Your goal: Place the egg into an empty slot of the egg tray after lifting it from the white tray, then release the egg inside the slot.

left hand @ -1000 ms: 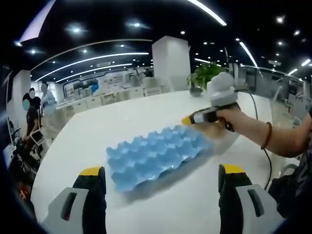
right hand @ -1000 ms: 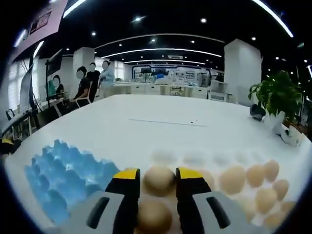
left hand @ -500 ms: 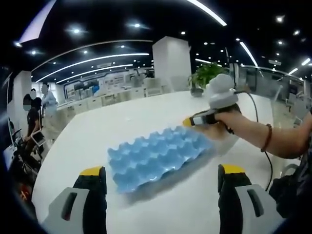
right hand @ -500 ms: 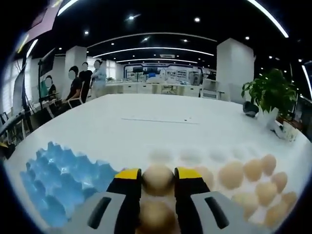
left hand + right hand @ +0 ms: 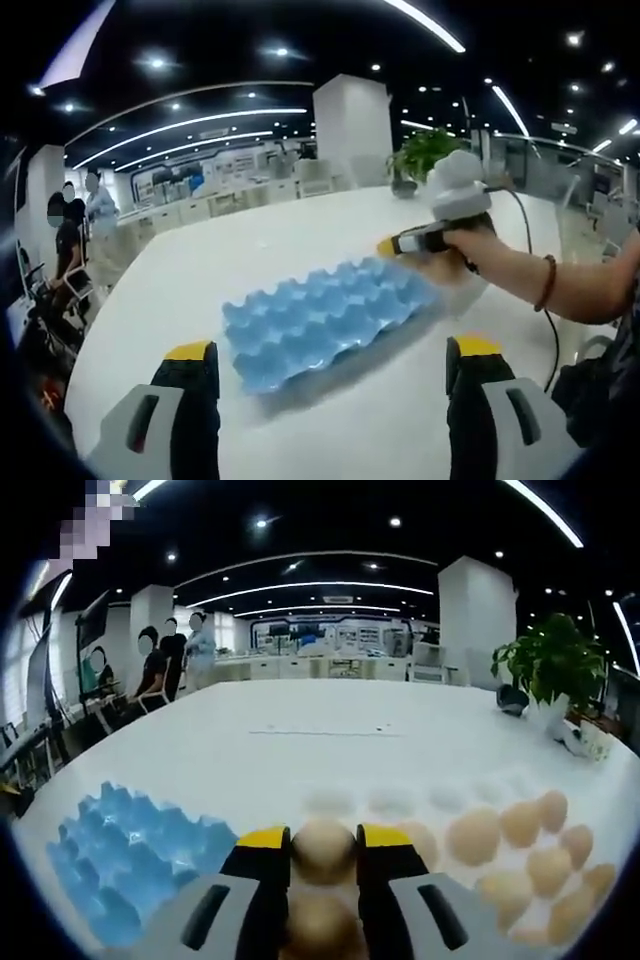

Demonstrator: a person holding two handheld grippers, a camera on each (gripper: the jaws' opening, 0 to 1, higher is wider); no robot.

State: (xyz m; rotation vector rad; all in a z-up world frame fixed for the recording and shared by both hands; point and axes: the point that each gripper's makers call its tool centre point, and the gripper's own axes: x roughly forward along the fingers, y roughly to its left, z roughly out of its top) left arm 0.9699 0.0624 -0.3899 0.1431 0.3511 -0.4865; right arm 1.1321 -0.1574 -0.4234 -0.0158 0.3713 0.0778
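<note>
A: Big white surface, blue egg tray lower left, empty slots waiting.

B: Right gripper clamps an egg over the white tray, bottom centre; left gripper gapes idle.

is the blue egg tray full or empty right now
Empty as far as it shows: the blue egg tray has bare cups in the left gripper view. The eggs sit in the white tray, beside it.
</note>
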